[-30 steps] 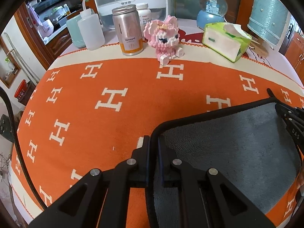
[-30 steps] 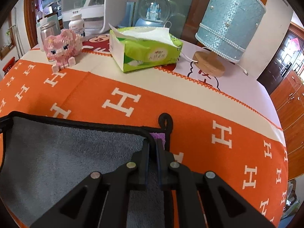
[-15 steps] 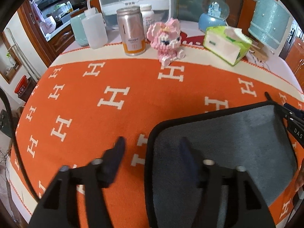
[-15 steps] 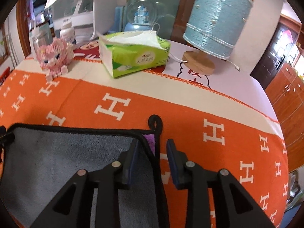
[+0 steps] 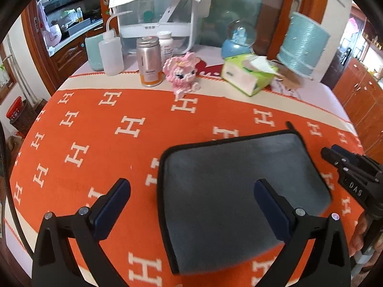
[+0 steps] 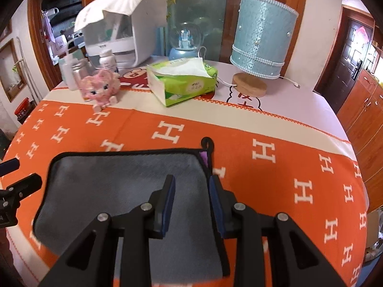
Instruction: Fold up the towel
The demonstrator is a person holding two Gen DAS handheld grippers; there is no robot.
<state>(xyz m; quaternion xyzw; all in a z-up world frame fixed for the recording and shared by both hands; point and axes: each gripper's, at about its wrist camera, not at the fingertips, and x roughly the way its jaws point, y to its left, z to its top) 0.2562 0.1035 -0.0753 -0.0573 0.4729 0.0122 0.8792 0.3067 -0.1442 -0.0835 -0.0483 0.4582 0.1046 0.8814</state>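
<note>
A grey towel [image 5: 234,186] with a black border lies flat on the orange H-patterned tablecloth [image 5: 95,131]. It also shows in the right wrist view [image 6: 124,186], with a black loop at its far right corner. My left gripper [image 5: 191,198] is wide open above the towel's left edge, holding nothing. My right gripper [image 6: 191,191] is open, its fingers astride the towel's right edge, holding nothing. The right gripper also shows at the right of the left wrist view [image 5: 352,169].
At the back of the table stand a pink brick-built toy [image 5: 182,74], a metal can [image 5: 149,64], a squeeze bottle [image 5: 110,55], a green tissue box [image 6: 182,83], a snow globe [image 6: 185,39] and a blue lamp [image 6: 261,40]. The table edge lies close on the right.
Both grippers were shut on the towel's corners, then opened and let go. They have lifted and drawn back; the towel stays flat on the cloth.
</note>
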